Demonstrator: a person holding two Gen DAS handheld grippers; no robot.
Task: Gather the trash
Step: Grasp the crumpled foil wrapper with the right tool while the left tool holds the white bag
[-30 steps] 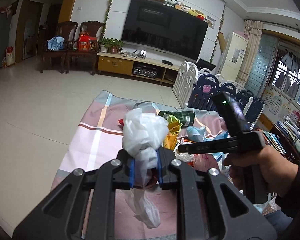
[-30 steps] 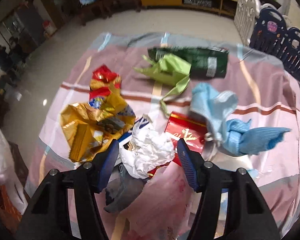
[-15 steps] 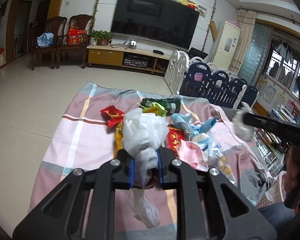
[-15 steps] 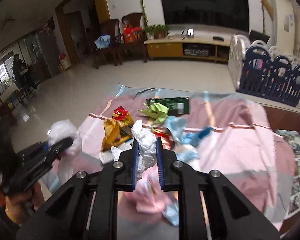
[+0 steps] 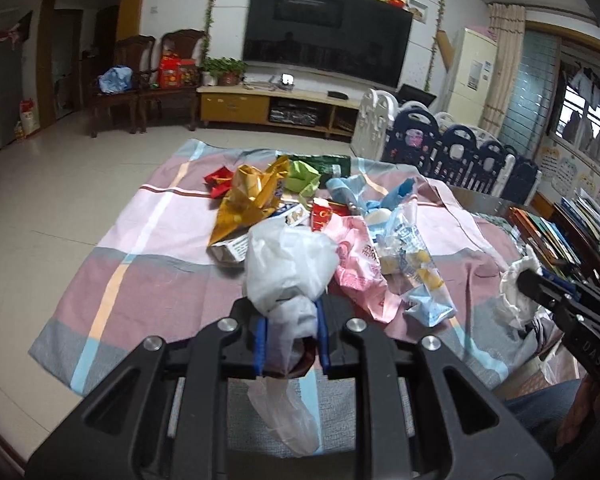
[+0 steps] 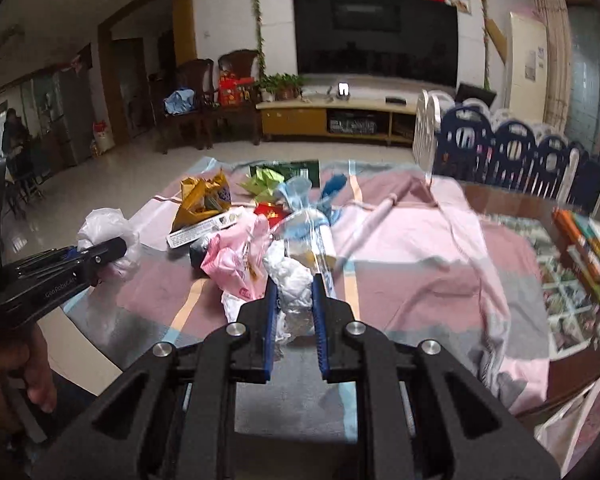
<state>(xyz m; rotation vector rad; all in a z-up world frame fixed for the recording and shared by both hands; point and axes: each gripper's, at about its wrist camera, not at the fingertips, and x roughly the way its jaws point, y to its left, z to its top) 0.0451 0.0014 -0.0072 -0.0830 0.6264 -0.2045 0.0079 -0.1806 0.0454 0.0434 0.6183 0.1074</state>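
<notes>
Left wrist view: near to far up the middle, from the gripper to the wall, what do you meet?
left gripper → white plastic bag → gold foil bag → dark green packet → TV cabinet → television

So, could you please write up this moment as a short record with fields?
setting: living room, trash pile on a striped cloth
left gripper: jaws shut on a white plastic bag
right gripper: jaws shut on crumpled white paper
left on cloth: yellow foil bag, pink bag, green wrapper
</notes>
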